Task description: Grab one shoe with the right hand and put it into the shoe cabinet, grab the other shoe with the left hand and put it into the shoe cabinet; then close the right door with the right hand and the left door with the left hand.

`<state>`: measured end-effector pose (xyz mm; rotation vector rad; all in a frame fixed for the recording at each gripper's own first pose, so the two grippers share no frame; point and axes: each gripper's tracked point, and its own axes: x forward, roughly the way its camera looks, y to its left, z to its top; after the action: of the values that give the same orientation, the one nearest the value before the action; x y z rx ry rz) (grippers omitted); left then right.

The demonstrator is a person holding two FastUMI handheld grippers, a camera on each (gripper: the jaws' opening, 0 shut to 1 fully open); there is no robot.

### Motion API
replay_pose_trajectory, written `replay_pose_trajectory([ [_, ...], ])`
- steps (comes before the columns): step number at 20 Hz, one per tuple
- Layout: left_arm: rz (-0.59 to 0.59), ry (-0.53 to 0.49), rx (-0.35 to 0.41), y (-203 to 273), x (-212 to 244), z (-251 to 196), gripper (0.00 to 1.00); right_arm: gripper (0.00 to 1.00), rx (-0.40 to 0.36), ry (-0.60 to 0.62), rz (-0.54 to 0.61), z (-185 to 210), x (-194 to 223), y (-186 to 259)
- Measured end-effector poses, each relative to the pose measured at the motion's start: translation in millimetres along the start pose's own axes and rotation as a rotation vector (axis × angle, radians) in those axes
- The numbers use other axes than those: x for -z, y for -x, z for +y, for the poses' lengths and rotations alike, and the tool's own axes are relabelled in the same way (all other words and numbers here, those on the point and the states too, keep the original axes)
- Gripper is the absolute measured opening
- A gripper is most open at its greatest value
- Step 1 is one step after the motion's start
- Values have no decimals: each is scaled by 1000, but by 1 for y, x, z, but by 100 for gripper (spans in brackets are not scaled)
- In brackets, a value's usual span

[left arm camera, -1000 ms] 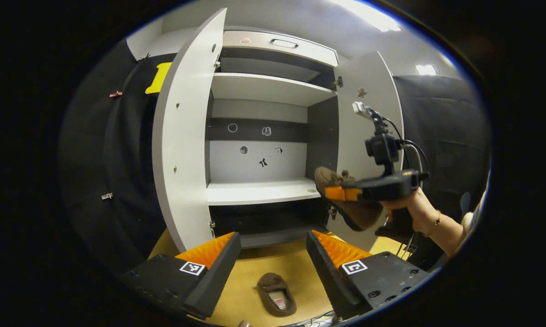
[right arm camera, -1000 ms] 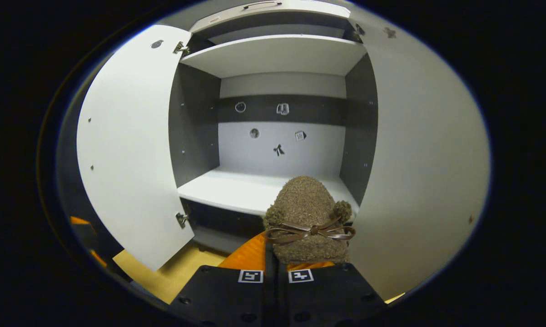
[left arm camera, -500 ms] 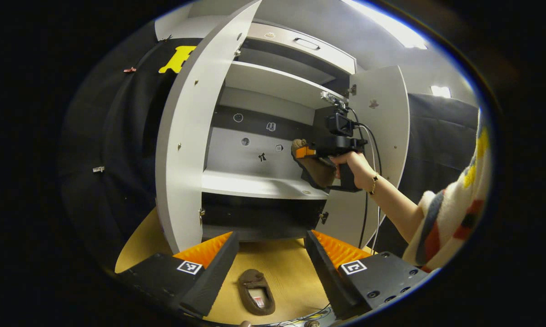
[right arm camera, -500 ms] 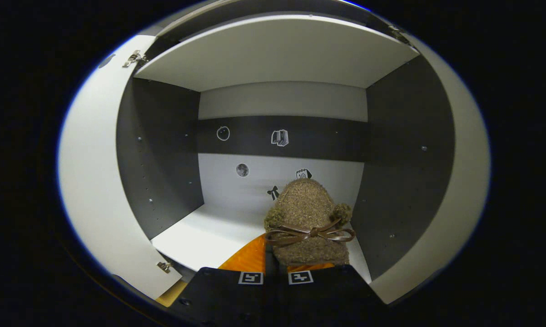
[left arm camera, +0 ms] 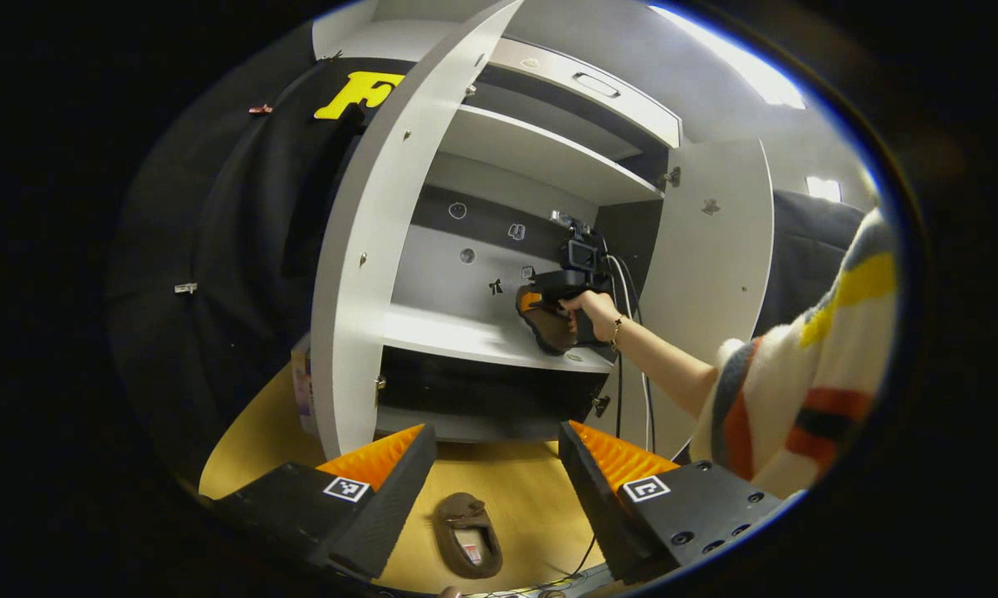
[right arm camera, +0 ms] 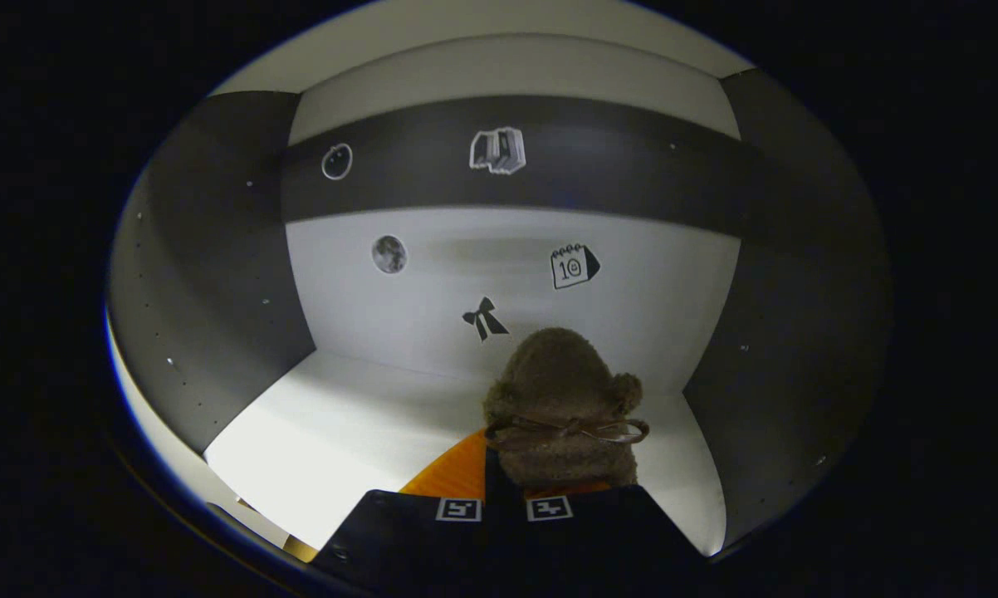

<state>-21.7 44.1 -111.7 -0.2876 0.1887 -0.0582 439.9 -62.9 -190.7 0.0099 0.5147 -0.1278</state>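
In the left gripper view we look from low and well back, up at the open shoe cabinet [left arm camera: 499,249], past the floor [left arm camera: 516,482]. In the right gripper view we sit inside the cabinet, close to its back panel [right arm camera: 499,266], facing it above the shelf [right arm camera: 341,432]. Both views share that stickered panel and shelf.

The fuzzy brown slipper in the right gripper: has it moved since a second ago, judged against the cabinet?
Yes. The fuzzy brown slipper, clamped in the right gripper, has gone forward into the cabinet, now over the white shelf near the back-wall stickers.
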Motion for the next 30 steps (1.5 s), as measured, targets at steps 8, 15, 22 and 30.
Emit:
replay_pose_trajectory([
  [8,-36,53,-42,0,-13,16,94,30,2,55,88,4,27,-18],
  [15,-19,8,-39,-3,-5,10,95,98,-14,114,-4,6,15,45],
  [22,38,-7,-6,-9,39,3,94,98,-119,56,-322,16,-38,192],
  [30,152,0,-115,-16,129,39,93,98,-185,36,-491,22,3,359],
])
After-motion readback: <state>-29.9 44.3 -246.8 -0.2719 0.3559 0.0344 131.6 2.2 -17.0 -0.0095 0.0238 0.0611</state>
